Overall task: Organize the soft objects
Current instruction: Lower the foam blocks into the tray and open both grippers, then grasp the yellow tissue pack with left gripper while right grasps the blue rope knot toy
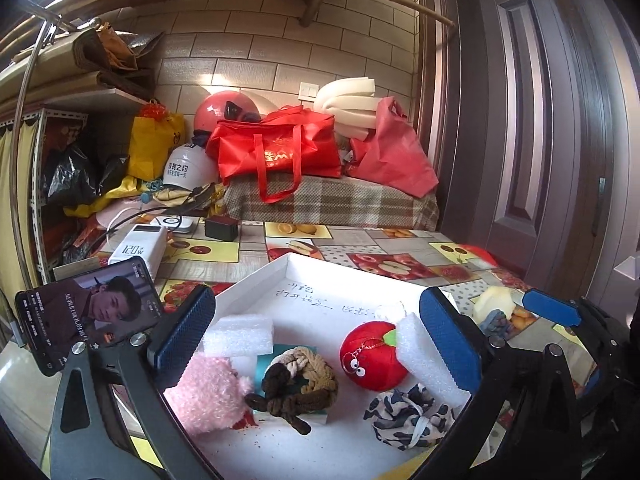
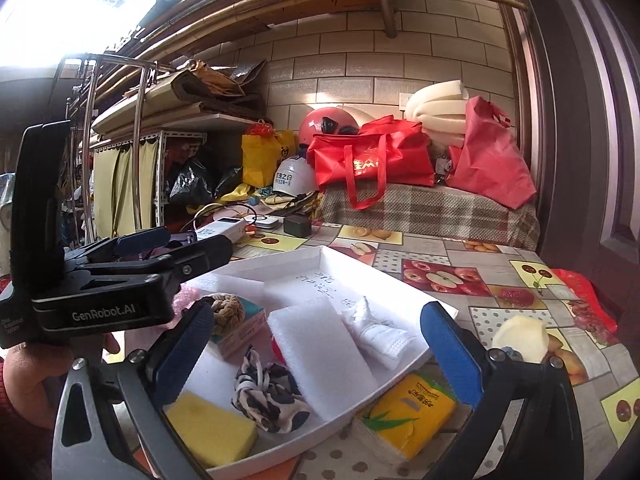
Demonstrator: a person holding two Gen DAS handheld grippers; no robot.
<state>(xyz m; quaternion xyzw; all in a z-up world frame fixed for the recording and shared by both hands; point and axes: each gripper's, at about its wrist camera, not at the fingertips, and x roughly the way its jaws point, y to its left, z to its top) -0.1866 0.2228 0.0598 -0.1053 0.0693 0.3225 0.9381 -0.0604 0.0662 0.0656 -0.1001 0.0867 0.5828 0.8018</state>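
A white tray (image 1: 288,268) lies on the table and holds soft things: a pink plush (image 1: 208,394), a knotted rope toy (image 1: 298,376), a red tomato plush (image 1: 374,356), a black-and-white scrunchie (image 1: 404,420) and white foam blocks (image 1: 238,334). My left gripper (image 1: 316,344) is open above the tray. In the right wrist view the tray (image 2: 400,280) also holds a yellow sponge (image 2: 212,428), a foam slab (image 2: 320,356), the scrunchie (image 2: 268,396) and a white cloth (image 2: 376,336). My right gripper (image 2: 320,360) is open and empty over them.
A yellow tissue pack (image 2: 404,412) lies by the tray's near edge. A pale sponge piece (image 2: 520,338) lies at the right. A phone (image 1: 92,314), a power bank (image 1: 138,246) and a charger (image 1: 221,227) sit at the left. Bags and helmets are piled behind.
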